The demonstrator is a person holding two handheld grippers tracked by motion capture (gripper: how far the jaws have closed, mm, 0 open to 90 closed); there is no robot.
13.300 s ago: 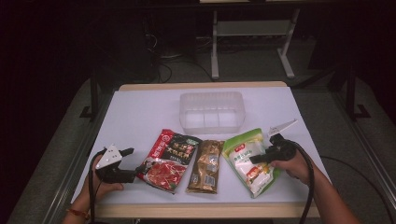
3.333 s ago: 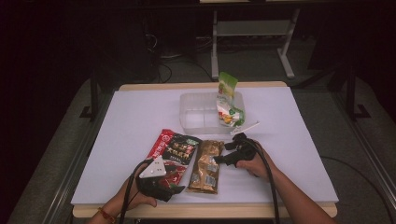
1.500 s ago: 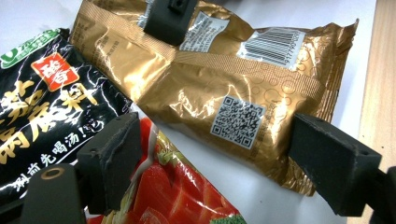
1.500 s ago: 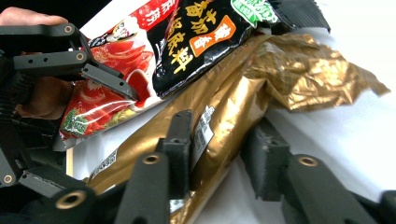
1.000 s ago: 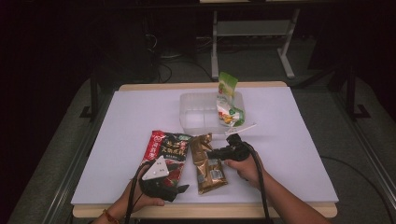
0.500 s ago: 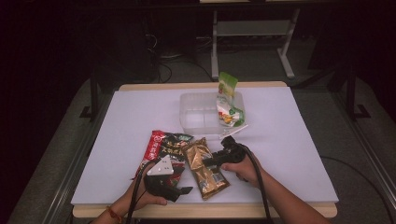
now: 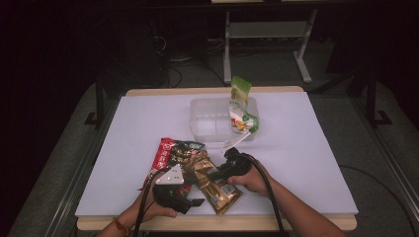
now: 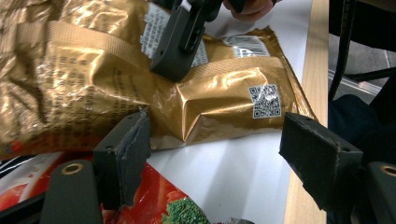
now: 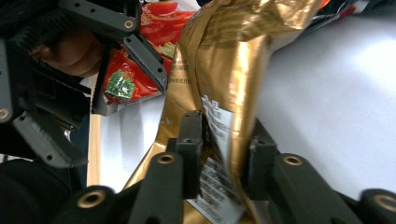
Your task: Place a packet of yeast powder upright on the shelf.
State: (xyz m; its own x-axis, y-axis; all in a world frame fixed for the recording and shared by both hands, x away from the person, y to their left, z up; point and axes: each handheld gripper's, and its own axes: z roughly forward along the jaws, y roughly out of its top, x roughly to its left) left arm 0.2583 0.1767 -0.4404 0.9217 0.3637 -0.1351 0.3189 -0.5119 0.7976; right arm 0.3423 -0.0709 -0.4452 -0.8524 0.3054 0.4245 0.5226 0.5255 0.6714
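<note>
table (image 7: 148, 123) is covered by a white sheet, with a wooden edge seen at the near side. clear plastic container (image 7: 210, 123) is set at the middle of the far half; a green and white packet (image 7: 240, 106) is stood upright in its right part, sticking up above the rim. red and dark packet (image 7: 170, 153) is laid flat near the front of the table, partly under the gold packet (image 7: 212, 180), which is lying slantwise across its right side, well apart from the container. in the left gripper view the gold packet (image 8: 219, 100) is seen creased, with a qr code on its back, resting on the white sheet close to the wooden edge. right gripper (image 7: 225, 168) is held in the person's right hand (image 7: 254, 180) over the gold packet's upper part; in the right gripper view its jaws are pinched on a raised fold of the gold packet (image 9: 224, 84), pads pressed on both sides, and they have just been closing on it. left gripper (image 7: 190, 200) is held in the left hand (image 7: 148, 212) at the front edge, just beside the gold packet's near end; its jaws are spread wide, with nothing gripped between them, the left pad lying over the red packet (image 8: 154, 196) and close to the gold packet's edge.
</note>
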